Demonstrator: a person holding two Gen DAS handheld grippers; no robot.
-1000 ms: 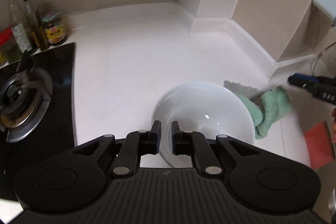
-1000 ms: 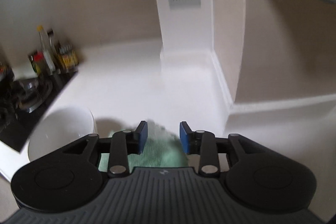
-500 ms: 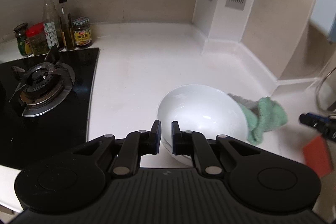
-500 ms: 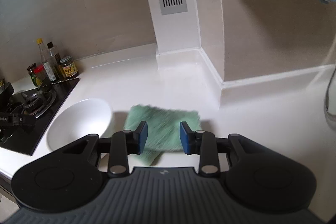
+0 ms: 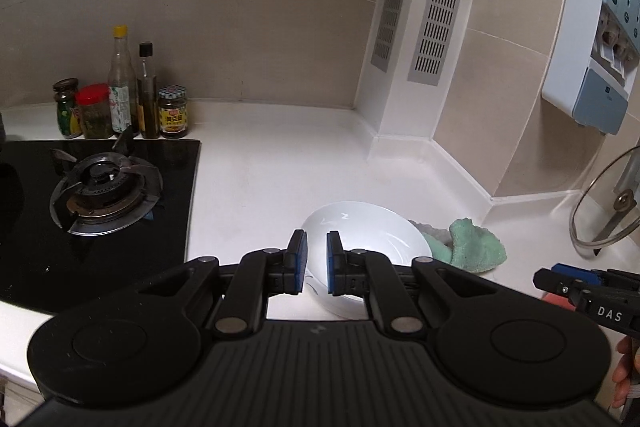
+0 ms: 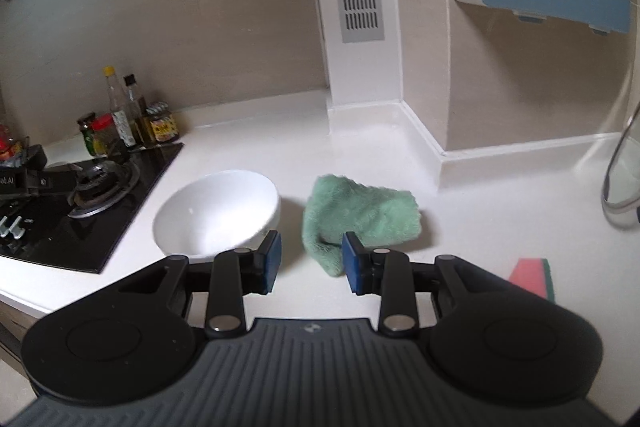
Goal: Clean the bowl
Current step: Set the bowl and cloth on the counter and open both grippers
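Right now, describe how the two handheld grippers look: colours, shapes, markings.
Both are matte black plastic. The left gripper and right gripper each have a ribbed grey-black body, two round side lobes, linkage arms with silver pivot pins, and two fingers faced with blue pads. From the left view, the right gripper's side bears white letters "DAS". No cables or sleeves show.

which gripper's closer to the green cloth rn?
Right. The right gripper hangs open just short of the green cloth; the left gripper is over the white bowl, cloth beyond it.
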